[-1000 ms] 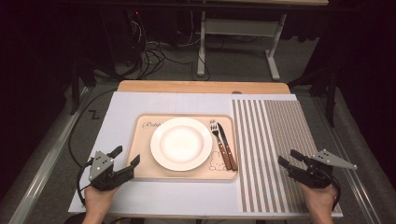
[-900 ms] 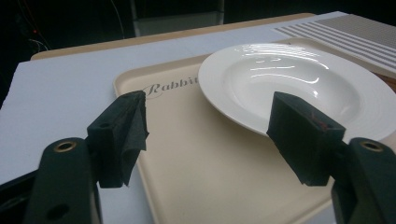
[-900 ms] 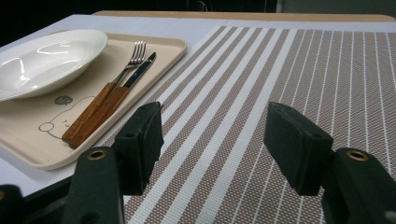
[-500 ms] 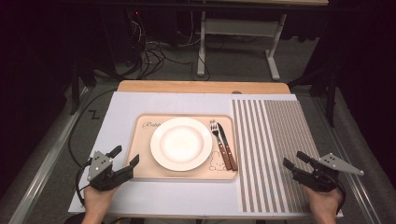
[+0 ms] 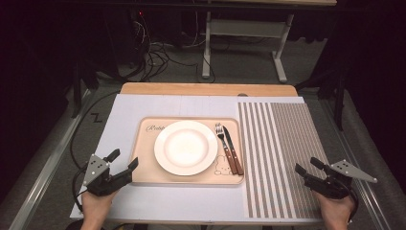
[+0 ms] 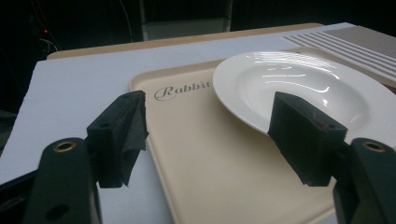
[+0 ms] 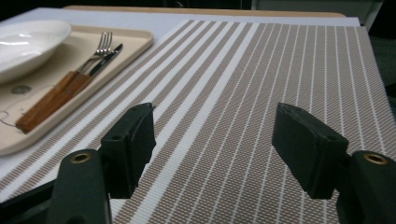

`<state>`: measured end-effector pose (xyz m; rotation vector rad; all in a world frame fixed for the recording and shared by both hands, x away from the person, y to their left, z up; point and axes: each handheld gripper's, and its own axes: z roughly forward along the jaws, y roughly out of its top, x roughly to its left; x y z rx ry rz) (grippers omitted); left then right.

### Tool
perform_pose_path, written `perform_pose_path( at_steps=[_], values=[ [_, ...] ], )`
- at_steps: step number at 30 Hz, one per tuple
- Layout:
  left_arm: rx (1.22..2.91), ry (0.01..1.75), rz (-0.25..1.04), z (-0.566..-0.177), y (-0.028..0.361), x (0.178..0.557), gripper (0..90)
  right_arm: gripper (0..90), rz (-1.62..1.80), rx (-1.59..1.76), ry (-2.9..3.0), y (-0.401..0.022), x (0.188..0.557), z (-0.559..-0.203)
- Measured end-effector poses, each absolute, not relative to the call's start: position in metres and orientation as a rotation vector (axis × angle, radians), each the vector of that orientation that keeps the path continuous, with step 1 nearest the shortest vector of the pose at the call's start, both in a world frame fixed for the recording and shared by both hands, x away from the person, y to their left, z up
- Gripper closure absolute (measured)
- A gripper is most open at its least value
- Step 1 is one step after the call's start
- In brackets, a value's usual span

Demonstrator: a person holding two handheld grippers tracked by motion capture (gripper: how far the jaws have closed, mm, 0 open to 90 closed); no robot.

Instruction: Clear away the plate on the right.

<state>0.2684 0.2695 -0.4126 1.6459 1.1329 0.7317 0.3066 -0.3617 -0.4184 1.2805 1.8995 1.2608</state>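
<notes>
Nothing looks started. The left gripper (image 5: 118, 167) hovers released and empty at the tray's (image 5: 143, 175) near-left corner. On the tray sit the plate (image 5: 186, 146), then fork (image 5: 226, 146) and knife (image 5: 233, 149), untouched. The striped mat (image 5: 280, 158) lies bare, open room under the right gripper (image 5: 306, 168), also released.

Only readable text: "Rabbit" in dark script, printed on the beige tray (image 6: 201, 154) near its far-left corner, just beside the plate (image 6: 303, 88) rim. Left gripper view shows it clearly, last letter partly cut by the plate. High view shows the same word (image 5: 156, 128), too small to read fully.
</notes>
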Motion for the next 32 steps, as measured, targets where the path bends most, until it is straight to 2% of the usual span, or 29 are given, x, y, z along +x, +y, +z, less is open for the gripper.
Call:
perform_pose_path(
  at_steps=[32],
  values=[
    [1.654, 1.148, 0.717, -0.4171, 0.2742, 0.2720, 27.5, 26.8, 1.336, 1.289, 1.897, -0.3672, 0.3077, -0.4213]
  ],
)
